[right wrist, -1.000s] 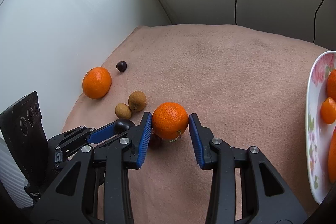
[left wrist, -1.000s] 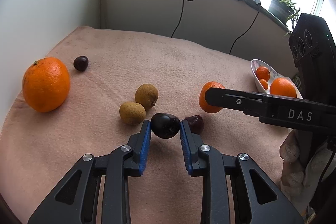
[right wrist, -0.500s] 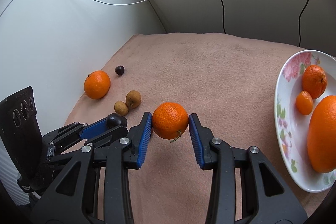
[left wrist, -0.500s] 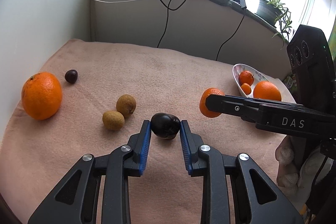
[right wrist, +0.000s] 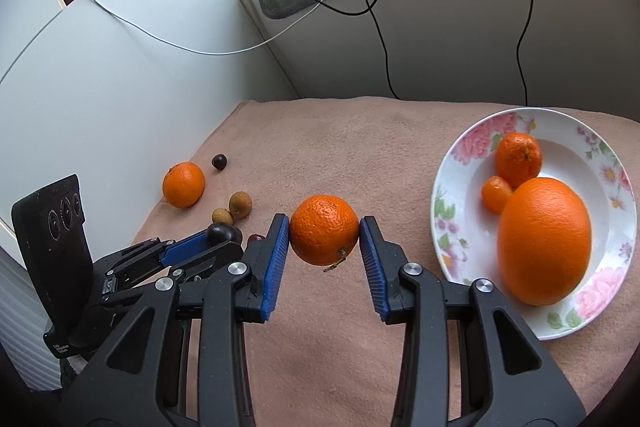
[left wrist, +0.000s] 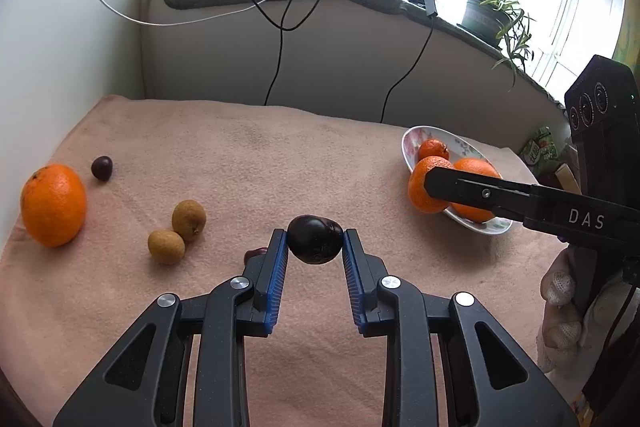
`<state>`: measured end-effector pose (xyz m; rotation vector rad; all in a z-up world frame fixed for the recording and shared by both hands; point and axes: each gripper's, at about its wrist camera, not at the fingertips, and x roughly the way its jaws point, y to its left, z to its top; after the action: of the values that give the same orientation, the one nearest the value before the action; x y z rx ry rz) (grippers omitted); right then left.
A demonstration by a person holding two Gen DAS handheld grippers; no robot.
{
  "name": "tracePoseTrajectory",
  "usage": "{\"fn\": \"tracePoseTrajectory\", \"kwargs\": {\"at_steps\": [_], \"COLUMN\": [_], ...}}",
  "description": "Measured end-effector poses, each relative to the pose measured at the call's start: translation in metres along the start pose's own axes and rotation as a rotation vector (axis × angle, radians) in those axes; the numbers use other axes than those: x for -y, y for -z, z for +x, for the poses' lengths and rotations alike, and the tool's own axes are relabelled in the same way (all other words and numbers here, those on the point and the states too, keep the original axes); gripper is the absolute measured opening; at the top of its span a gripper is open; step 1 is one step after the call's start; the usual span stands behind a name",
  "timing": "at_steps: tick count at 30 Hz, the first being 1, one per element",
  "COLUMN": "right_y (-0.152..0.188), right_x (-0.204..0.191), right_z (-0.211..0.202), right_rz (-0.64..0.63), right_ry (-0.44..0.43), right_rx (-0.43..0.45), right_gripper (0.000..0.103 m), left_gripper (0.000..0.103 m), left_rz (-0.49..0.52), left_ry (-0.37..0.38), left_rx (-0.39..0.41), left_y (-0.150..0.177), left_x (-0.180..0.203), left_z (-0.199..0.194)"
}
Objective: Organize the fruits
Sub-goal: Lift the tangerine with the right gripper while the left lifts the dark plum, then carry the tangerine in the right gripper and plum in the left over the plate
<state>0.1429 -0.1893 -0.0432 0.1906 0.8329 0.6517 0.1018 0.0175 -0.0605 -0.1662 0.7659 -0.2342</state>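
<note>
- Left gripper (left wrist: pixel 315 243) clamps a dark plum (left wrist: pixel 315 239), lifted off the blanket (left wrist: pixel 240 155)
- Right gripper (right wrist: pixel 324 233) pinches a mandarin (right wrist: pixel 324 229), airborne left of the plate (right wrist: pixel 448 227)
- Step judged: carrying; next, set both down on the plate's free patch

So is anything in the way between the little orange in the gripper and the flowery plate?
Nothing visible blocks it. The right gripper holds the small orange above bare blanket, and the flowery plate sits just to its right. Three orange fruits already lie on the plate, but its near left part looks free.
</note>
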Motion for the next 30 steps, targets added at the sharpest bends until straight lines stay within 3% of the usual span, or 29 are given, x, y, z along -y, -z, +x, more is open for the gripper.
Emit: {"fn": "tracePoseTrajectory", "kwargs": {"at_steps": [18, 30], "right_y": [0.003, 0.008], "right_x": [0.062, 0.118], "right_z": [-0.083, -0.105], "right_rz": [0.064, 0.147], "right_ry": [0.124, 0.205], "right_rx": [0.136, 0.161], "right_gripper": [0.038, 0.038], "left_gripper": [0.026, 0.026], "left_rz": [0.068, 0.112], "left_ry": [0.076, 0.114], "left_rx": [-0.008, -0.029], "left_y": [-0.016, -0.023], "left_x": [0.049, 0.081], "left_z": [0.022, 0.041]}}
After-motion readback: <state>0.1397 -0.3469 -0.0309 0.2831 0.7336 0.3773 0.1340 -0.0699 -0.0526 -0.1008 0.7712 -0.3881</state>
